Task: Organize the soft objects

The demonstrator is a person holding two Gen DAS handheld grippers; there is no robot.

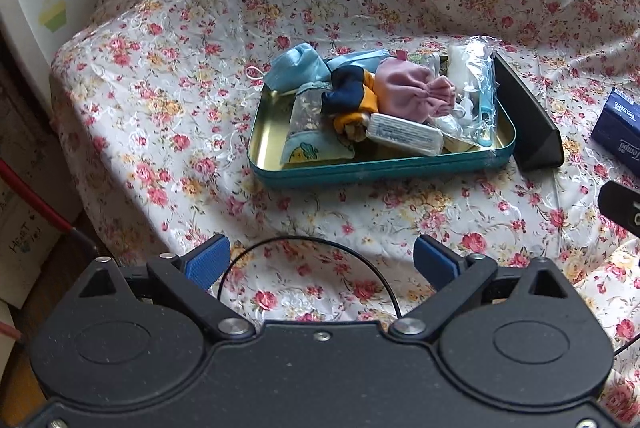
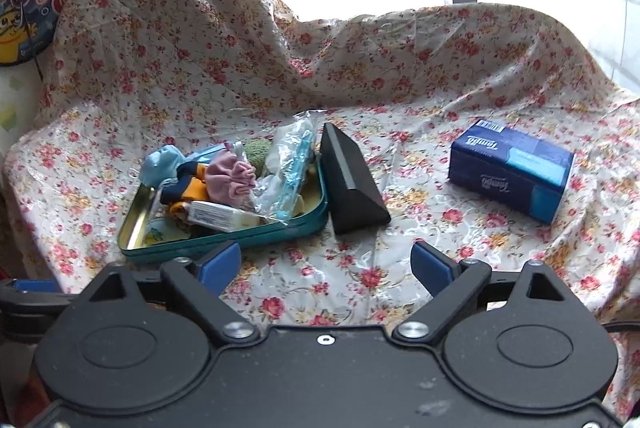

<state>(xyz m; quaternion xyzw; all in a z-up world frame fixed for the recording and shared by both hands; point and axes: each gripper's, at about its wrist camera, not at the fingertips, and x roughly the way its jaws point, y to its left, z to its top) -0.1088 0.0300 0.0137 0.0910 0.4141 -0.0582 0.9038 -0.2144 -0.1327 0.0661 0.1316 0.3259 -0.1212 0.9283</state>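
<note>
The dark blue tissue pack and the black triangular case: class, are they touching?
Apart. The right wrist view shows floral cloth between the dark blue tissue pack and the black triangular case.

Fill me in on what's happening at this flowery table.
A person holds a claw in each hand, tidying soft things. Both the left claw and the right claw are open and empty, hovering over the floral cloth just short of the teal tin tray. The tray already holds a pink pouch, a blue face mask and other small items. A black triangular case lies beside the tray, and a blue tissue pack sits apart, further right.
</note>
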